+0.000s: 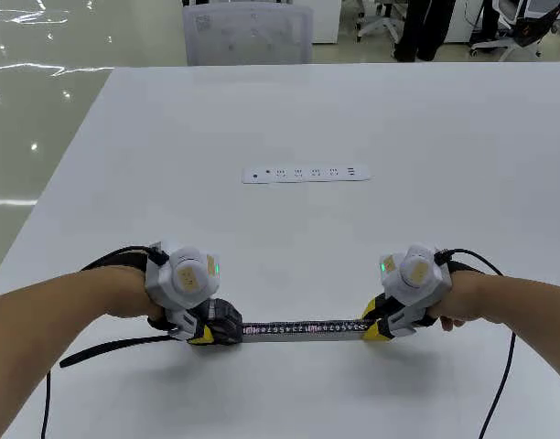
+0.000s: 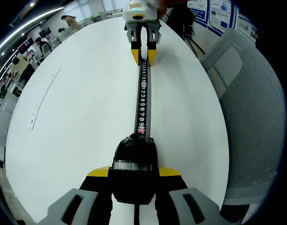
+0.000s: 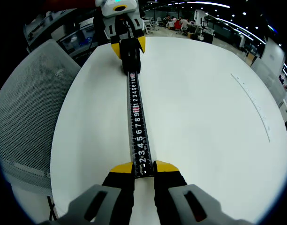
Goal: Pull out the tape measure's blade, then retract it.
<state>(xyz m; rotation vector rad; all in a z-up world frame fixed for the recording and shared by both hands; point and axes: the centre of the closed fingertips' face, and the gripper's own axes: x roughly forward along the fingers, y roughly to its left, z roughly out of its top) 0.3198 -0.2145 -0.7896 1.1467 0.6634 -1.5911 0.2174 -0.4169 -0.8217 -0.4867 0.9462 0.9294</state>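
The tape measure's black case [image 1: 223,323] [image 2: 134,168] sits on the white table near its front edge, with my left gripper [image 1: 204,335] [image 2: 134,171] shut on it between yellow-tipped fingers. Its numbered blade [image 1: 305,327] [image 2: 141,96] [image 3: 137,122] lies drawn out flat along the table to the right. My right gripper [image 1: 373,329] [image 3: 144,168] is shut on the blade's end. In the right gripper view the case [image 3: 131,58] and left gripper [image 3: 128,47] show at the far end. The right gripper [image 2: 143,55] faces me in the left gripper view.
A white power strip [image 1: 306,173] [image 2: 41,97] [image 3: 253,105] lies mid-table beyond the tape. A grey mesh chair [image 1: 248,33] [image 2: 249,108] [image 3: 33,103] stands at the table's far edge. Black cables [image 1: 106,346] trail from both grippers across the table's front.
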